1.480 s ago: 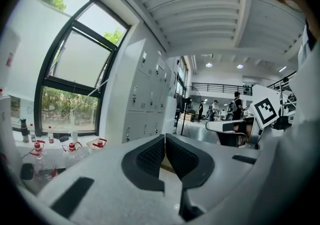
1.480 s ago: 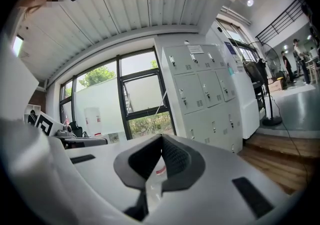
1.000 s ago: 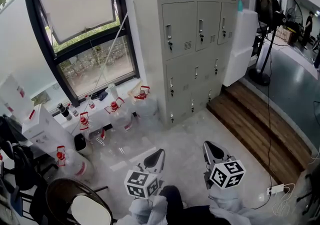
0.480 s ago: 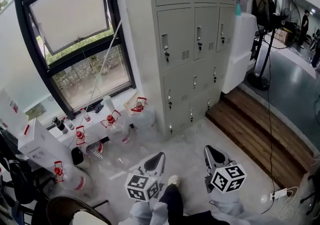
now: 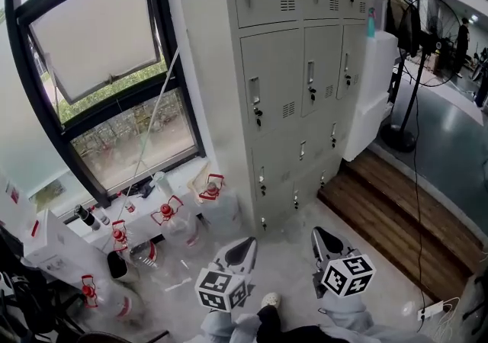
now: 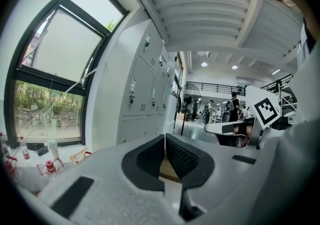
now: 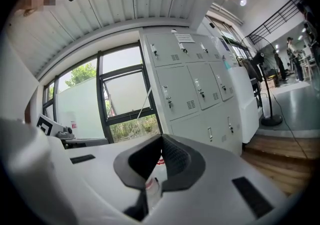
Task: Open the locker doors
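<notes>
- The bank of grey lockers [image 5: 305,67] fills more of the head view than it did a second ago and now rises past the top edge, with the person closer to it.
- The dark chair seen at the near left a second ago has dropped out of the head view. A pale shoe [image 5: 270,300] now shows at the near edge, between the two marker cubes.
- The left claw [image 5: 245,242] and the right claw [image 5: 322,233] sit in the same spots in the head view as before, side by side and aimed at the lockers. Each is well short of them.
- In the left gripper view the left claw's jaws meet at their tips with nothing between them. In the right gripper view the right claw's jaws are likewise pressed together and empty.
- Every one of the locker doors [image 5: 273,78] is shut, each with a small latch at its edge.
- To the left of the lockers a black-framed window [image 5: 99,82] has its upper pane tilted open. Clear water jugs [image 5: 169,216] with red handles crowd the grey floor [image 5: 282,265] below it, and white boxes [image 5: 53,250] stand at the far left.
- To the right, a white cabinet [image 5: 374,82] stands against the lockers on a wooden step [image 5: 396,212], and a pedestal fan [image 5: 427,21] stands beyond it.
</notes>
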A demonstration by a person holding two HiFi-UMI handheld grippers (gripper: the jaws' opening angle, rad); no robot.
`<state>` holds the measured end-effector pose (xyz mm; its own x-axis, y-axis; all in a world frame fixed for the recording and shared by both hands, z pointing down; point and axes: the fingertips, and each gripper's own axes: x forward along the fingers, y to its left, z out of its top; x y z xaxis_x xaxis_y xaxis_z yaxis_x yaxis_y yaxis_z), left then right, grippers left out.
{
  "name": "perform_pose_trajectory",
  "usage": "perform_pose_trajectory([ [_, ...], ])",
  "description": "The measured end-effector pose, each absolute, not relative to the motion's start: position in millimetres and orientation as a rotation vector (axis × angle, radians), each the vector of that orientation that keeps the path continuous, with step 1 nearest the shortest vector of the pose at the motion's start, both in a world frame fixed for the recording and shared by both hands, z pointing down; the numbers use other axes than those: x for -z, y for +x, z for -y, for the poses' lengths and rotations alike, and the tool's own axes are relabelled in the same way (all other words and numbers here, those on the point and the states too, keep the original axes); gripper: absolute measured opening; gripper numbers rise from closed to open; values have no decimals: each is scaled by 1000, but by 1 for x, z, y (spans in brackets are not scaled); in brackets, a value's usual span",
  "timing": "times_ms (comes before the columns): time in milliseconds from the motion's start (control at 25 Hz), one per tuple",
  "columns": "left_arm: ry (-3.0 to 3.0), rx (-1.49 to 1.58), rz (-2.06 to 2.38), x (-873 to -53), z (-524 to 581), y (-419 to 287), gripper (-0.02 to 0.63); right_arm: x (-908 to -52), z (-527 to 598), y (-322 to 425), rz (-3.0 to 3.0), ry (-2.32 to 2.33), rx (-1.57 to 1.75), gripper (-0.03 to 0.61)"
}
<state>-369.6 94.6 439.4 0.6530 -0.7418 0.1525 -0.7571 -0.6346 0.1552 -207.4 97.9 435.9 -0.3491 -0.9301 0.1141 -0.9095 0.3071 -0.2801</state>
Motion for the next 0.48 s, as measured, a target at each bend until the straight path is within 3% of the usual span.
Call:
perform_pose_trajectory([
  [480, 2715, -83, 1208, -422, 37, -377, 12, -413, 31, -224, -2477, -1721, 375, 0],
])
